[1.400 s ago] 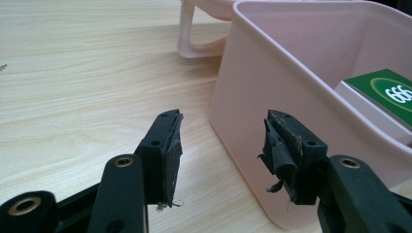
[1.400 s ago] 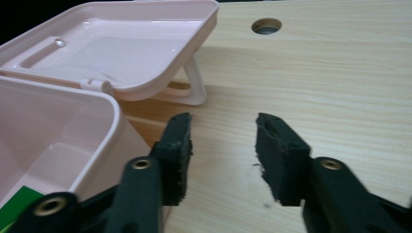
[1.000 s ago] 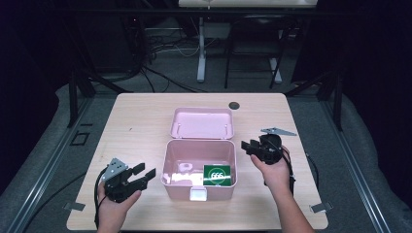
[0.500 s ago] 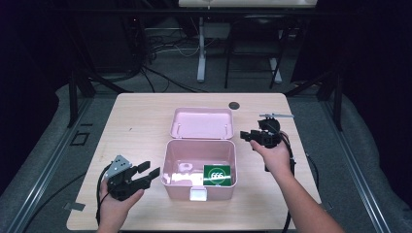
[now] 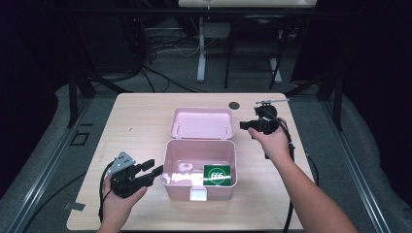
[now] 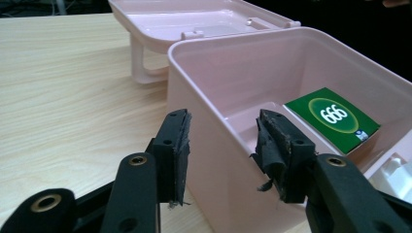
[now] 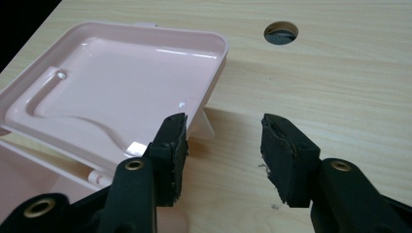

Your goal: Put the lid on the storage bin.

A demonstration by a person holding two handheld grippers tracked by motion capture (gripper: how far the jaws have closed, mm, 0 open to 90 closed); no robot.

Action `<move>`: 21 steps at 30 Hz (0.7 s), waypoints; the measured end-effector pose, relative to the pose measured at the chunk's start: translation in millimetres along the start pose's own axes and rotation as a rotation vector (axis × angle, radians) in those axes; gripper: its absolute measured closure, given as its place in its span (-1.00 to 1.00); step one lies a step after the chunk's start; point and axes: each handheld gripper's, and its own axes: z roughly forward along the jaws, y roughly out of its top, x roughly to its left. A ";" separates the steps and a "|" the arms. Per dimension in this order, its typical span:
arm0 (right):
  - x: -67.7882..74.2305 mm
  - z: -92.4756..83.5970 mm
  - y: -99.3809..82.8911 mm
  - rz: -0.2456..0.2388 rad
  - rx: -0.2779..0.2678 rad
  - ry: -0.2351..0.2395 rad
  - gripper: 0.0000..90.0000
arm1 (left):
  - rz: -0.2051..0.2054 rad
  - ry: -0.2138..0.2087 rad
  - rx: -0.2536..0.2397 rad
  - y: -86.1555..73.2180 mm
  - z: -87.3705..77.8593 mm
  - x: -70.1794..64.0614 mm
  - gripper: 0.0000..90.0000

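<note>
1. A pink box (image 5: pixel 200 167) sits mid-table (image 5: pixel 141 121) with its lid (image 5: pixel 201 122) swung fully back, lying flat behind it and resting on its handle.
2. Inside the box, a green card (image 5: pixel 216 174) marked "666" lies against the right side of the floor; something pale and white (image 5: pixel 183 168) sits left of it, too small to make out.
3. The left hand (image 5: pixel 116 206) comes in from the bottom edge, forearm short and pointing up the table. It holds the left gripper (image 5: pixel 151 169) low over the wood, angled toward the box's left wall.
4. In the left gripper view the jaws stand apart with nothing between them; the box's near corner shows in the gap, and the card (image 6: pixel 332 118) lies beyond the right jaw.
5. The right arm reaches long from the bottom right, wrist bent inward, the right hand (image 5: pixel 272 143) near the lid's right edge. The right gripper (image 5: pixel 245 124) points left at that edge, held just above the table.
6. In the right gripper view its jaws are spread wide and hold nothing; the lid's (image 7: pixel 116 92) corner sits just beyond the left jaw, bare wood lies between them, and a round hole (image 7: pixel 281 33) in the table shows farther off.
</note>
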 end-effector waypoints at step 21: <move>13.6 35.8 34.9 0.038 0.100 -0.038 0.36 | 0.073 -0.011 0.047 -5.2 13.3 -10.1 0.42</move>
